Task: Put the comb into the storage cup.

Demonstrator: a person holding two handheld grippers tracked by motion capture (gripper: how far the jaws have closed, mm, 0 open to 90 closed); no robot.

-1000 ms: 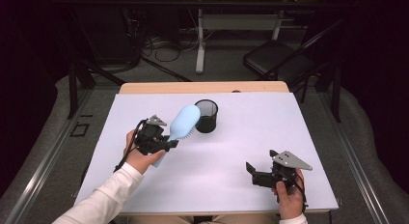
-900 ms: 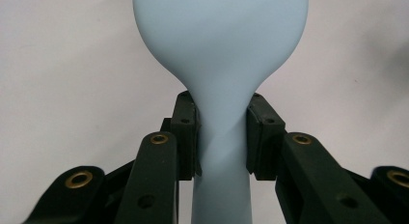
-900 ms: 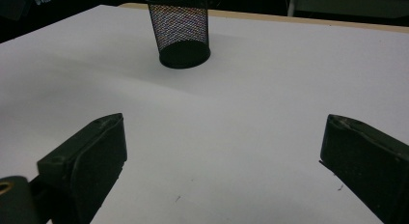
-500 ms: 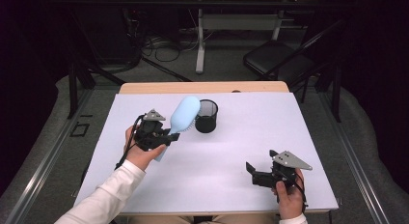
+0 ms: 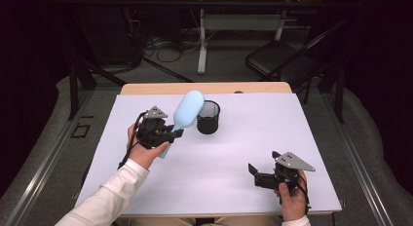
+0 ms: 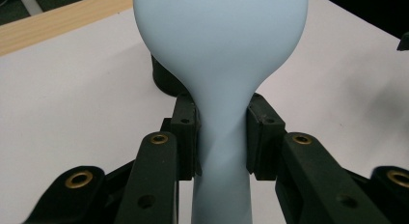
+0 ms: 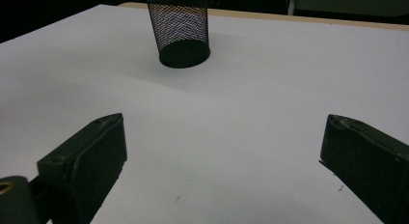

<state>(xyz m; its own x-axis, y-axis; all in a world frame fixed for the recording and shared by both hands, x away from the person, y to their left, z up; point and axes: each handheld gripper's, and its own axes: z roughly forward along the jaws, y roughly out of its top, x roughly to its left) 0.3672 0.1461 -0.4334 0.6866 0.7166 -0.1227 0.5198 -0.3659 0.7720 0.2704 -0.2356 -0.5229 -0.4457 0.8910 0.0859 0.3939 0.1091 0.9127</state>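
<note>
Nearest the person, at about five o'clock on the white surface, the right gripper rests low in the right hand, its fingers spread wide with nothing but bare sheet between them; it looks parked there to keep out of the way while staying aimed at the cup, ready to steady it if needed. Farther in, at about ten o'clock, the left hand carries the left gripper, whose fingers are clamped on the narrow neck of the pale blue hairbrush, just below where the handle swells into the head. Gripping at that waist probably stops the smooth handle from sliding through the pads and leaves the lower handle free. The hairbrush is lifted off the surface and tilted, head up toward one o'clock, its head hanging just beside and partly over the rim of the black mesh cup. The cup stands upright near twelve o'clock, a little short of the wooden far edge, open mouth up, so it seems the intended holder. As the handle end points away from the cup, I judge the brush needs turning before it can drop in.
</note>
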